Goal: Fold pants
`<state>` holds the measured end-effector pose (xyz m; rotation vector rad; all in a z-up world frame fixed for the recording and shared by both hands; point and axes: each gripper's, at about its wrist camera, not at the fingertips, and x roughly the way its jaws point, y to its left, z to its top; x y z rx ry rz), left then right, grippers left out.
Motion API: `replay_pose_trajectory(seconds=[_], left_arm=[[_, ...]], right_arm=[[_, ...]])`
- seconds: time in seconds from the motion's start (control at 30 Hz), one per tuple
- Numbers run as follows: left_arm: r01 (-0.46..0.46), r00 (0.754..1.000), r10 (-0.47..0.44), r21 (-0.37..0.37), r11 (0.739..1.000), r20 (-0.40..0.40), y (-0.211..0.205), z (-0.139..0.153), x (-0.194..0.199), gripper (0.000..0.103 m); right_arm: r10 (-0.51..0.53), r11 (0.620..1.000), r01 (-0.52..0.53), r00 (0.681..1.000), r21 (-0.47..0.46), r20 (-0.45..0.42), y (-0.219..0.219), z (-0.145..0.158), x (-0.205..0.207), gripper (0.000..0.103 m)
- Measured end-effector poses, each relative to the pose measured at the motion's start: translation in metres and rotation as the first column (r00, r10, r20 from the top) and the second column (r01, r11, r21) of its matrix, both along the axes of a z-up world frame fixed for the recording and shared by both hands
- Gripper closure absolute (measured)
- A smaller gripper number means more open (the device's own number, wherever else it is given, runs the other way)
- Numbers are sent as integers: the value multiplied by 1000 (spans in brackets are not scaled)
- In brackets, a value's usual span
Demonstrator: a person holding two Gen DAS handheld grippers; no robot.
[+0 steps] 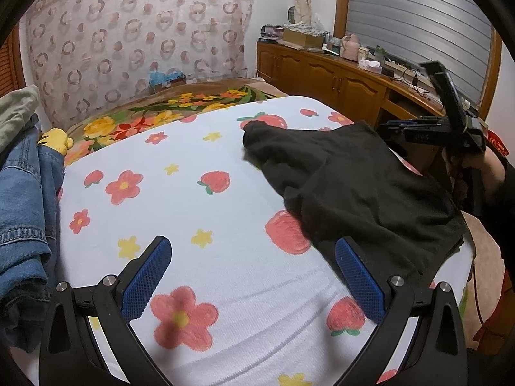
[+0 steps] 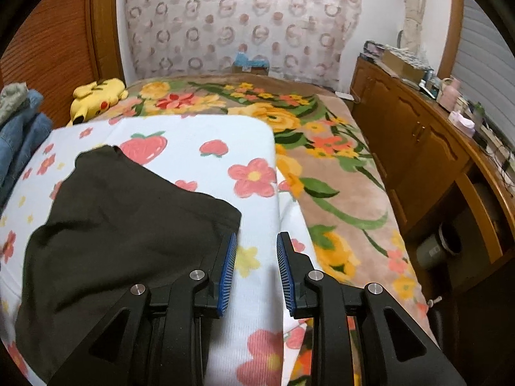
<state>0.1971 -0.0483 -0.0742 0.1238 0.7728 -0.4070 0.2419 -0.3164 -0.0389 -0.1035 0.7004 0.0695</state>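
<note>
Pants (image 1: 360,186), black and bunched, lie on the white blanket (image 1: 193,212) with its strawberries and flowers, toward the bed's right edge. The right gripper (image 2: 256,251) sits just beside their edge, jaws a little apart over bare blanket, pinching nothing. The left gripper (image 1: 252,257) hovers with jaws spread wide, its right finger at the pants' near edge. Jeans (image 1: 25,212) are heaped on the left, a yellow plush (image 2: 96,96) lies beyond, and a wooden cabinet (image 2: 415,141) lines the right wall.
</note>
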Motion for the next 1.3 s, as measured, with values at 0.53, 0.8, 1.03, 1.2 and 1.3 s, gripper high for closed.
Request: replay_pose_trajectory(seconds=[0.53,0.8,1.03,1.2,1.3], left_arm=[[49,999,-49,-16,999,-4,-24,1,-25,1],[60,998,-60,-19,998,-13,-33,-5,-45,1],[61,997,-62,-25,998,-47,-39,-15,-61,1],[92,994,-92,-3,996,-64,-50,-21,-68,1],[105,992,-105,2,994,-65,-54,-21,-71,1]], right_arm=[[87,991,-90,996,99,33,6,-17,-119,76],[101,988,-102,995,117,15,2,-22,-157,76],[80,987,-80,997,138,6,-6,-23,-179,76],[58,986,-58,998,156,0,-4,-26,-189,76],[54,984,-52,999,172,-4,-1,-28,-192,76]])
